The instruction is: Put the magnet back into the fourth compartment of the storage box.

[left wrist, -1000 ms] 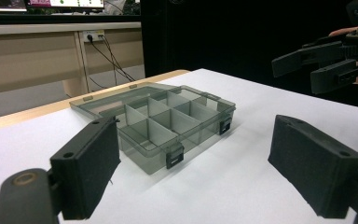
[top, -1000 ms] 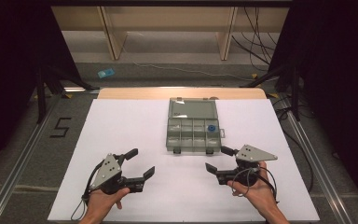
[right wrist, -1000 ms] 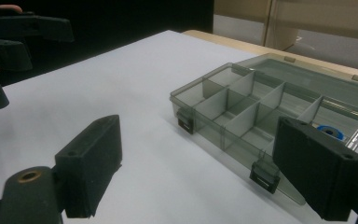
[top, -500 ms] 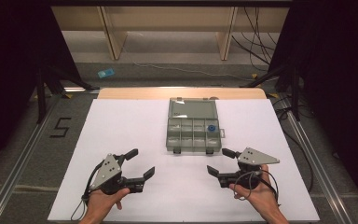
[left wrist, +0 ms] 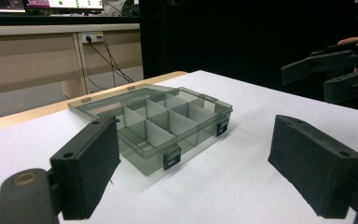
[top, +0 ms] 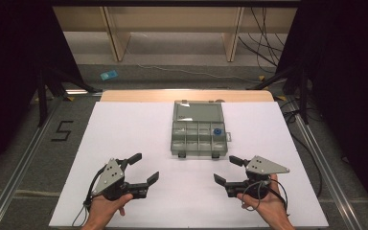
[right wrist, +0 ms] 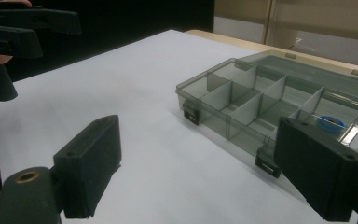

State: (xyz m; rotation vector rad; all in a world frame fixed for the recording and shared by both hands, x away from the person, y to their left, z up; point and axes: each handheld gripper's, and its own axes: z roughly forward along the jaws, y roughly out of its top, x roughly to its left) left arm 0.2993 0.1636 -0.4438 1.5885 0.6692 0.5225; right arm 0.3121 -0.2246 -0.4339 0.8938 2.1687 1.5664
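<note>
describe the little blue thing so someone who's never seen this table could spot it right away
On the white table, a smoky grey compartment box lies open at the middle of the far side, its lid folded back. The blue ring sits in the far-right compartment, next to the hang tab. It is the one coloured item there; the other visible compartments look empty.

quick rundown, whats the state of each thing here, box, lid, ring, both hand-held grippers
compartment box: open, flat on the white table, latches undone
lid: folded back flat behind the box
blue ring: lying in a right-hand compartment
left hand-held gripper: open, holding nothing, short of the box
right hand-held gripper: open, holding nothing, short of the box
</note>
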